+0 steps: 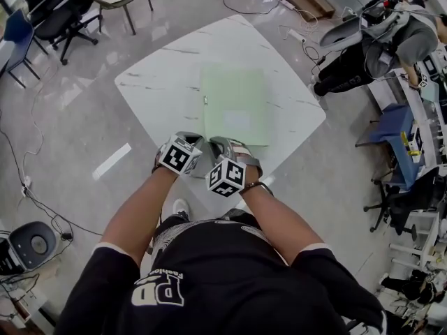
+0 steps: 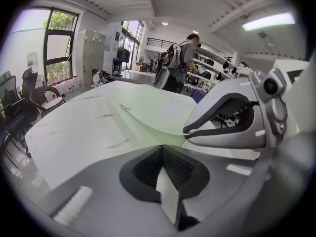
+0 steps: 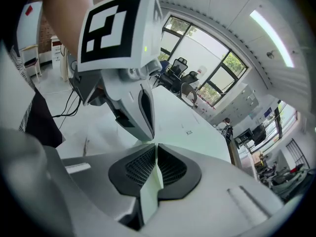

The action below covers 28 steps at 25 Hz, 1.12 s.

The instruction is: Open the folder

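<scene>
Both left gripper (image 2: 161, 149) and right gripper (image 3: 156, 146) pinching near edge of closed green folder (image 1: 234, 103), on table (image 1: 154, 82)

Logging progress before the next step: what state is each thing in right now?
folder: closed, lying flat on the white table.
left gripper: shut on the folder's near edge.
right gripper: shut on the folder's near edge.
</scene>
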{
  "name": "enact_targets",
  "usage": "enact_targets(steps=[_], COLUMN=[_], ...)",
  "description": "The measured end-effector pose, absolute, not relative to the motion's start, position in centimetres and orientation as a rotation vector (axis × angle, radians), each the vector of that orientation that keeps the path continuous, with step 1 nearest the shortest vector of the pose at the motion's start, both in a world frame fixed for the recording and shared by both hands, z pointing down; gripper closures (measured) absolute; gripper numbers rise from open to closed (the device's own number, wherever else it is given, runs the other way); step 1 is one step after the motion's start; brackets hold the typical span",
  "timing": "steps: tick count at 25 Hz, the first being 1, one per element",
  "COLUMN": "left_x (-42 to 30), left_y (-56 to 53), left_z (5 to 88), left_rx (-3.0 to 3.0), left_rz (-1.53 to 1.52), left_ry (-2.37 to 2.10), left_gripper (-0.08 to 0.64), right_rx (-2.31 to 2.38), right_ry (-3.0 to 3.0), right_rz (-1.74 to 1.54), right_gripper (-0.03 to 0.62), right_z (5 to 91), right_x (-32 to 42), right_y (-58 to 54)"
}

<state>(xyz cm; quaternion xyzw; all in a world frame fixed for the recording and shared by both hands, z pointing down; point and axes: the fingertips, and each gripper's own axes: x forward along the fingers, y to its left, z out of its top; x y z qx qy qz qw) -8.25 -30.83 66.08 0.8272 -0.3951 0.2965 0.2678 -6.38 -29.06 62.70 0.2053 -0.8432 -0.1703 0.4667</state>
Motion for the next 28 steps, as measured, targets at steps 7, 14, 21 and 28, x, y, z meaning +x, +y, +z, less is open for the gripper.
enact_targets(steps=[7,14,21,28], left_x=[-8.4,-8.0,-8.0,-8.0], left_y=[-30.9,-30.6,-30.5,-30.4], left_z=[66.4,65.3,65.3,65.3], left_rx=[2.240,2.226,2.233,2.236], left_rz=[0.830,0.810,0.834,0.855], left_ry=[-1.071,-1.064,-1.086,-1.083], left_gripper=[0.506,0.506,0.506,0.506], right_rx=[0.572,0.685,0.891,1.097], right_ry=[-2.196,-2.322,-2.471,-2.505], right_rz=[-0.240,-0.096,0.020,0.024], right_gripper=[0.583,0.581,0.580,0.581], right_z=[60.7,57.5,51.7,47.4], right_x=[-5.9,-5.0,-1.8,3.0], right_y=[-29.5,-29.9,-31.2,-32.6])
